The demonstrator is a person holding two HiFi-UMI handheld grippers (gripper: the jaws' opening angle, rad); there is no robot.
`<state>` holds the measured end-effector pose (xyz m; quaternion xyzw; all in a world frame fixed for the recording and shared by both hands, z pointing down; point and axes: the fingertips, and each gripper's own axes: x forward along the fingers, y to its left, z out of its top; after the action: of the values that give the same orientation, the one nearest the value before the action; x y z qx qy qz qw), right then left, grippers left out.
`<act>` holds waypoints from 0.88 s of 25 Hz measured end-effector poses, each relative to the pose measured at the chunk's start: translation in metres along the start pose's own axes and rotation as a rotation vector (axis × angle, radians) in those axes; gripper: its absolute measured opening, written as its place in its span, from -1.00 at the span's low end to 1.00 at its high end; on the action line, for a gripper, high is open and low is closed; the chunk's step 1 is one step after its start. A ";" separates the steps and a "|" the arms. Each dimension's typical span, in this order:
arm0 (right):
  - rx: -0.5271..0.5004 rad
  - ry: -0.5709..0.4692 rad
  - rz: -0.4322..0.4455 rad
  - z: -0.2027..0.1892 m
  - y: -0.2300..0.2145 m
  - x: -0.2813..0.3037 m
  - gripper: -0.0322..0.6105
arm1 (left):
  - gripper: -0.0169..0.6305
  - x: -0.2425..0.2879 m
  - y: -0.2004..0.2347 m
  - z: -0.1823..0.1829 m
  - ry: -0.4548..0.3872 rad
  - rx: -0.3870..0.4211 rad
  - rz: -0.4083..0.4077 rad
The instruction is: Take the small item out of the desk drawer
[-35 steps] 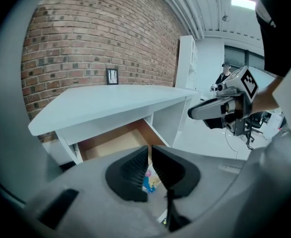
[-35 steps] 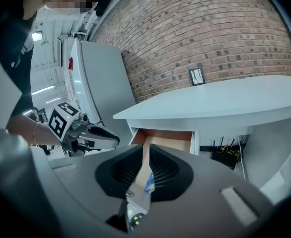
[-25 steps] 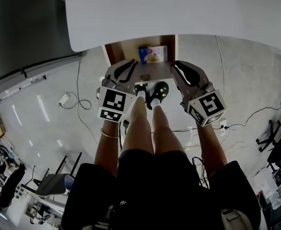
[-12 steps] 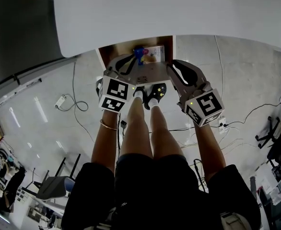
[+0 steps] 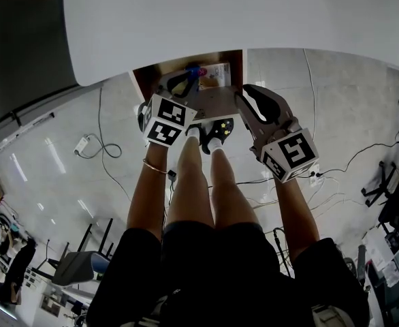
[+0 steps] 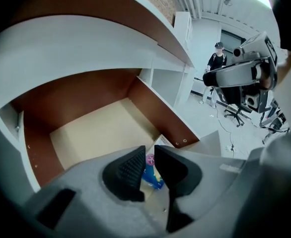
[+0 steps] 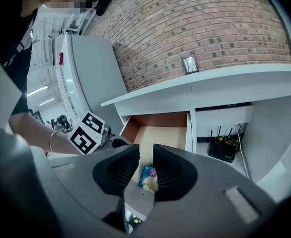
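Observation:
The desk drawer (image 5: pixel 144 80) stands pulled out under the white desktop (image 5: pixel 254 12). A small blue and white packet (image 5: pixel 214 75) lies in it near the front. My left gripper (image 5: pixel 182 82) reaches over the drawer beside the packet, its jaws opening with nothing pressed between them. In the left gripper view the packet (image 6: pixel 151 175) shows through the gap of the left gripper (image 6: pixel 150 163), above the drawer floor (image 6: pixel 96 133). My right gripper (image 5: pixel 246 95) hovers at the drawer's front right corner, jaws opening and empty. The right gripper (image 7: pixel 146 168) looks at the packet (image 7: pixel 148 177) from farther back.
The person's legs and black shoes (image 5: pixel 220 129) stand right below the drawer front. Cables and a power strip (image 5: pixel 89 143) lie on the floor. A black router (image 7: pixel 222 150) sits under the desk to the right. An office chair (image 5: pixel 390 196) is at the far right.
My left gripper has moved forward from the drawer front to over the drawer, close to the packet. The right gripper has stayed by the front right corner. Both jaw pairs have spread.

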<state>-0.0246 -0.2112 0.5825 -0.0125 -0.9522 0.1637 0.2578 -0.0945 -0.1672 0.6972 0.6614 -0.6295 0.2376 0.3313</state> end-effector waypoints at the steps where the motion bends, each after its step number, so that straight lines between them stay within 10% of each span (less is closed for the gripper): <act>1: 0.000 0.002 -0.002 -0.001 -0.001 0.001 -0.66 | -0.76 0.003 0.000 -0.002 0.010 0.004 -0.004; 22: 0.028 0.044 0.007 -0.018 0.001 0.010 -0.65 | -0.58 0.057 0.015 -0.038 0.192 0.060 -0.029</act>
<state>-0.0242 -0.2041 0.6015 -0.0161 -0.9438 0.1775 0.2783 -0.0996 -0.1773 0.7667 0.6543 -0.5777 0.3138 0.3736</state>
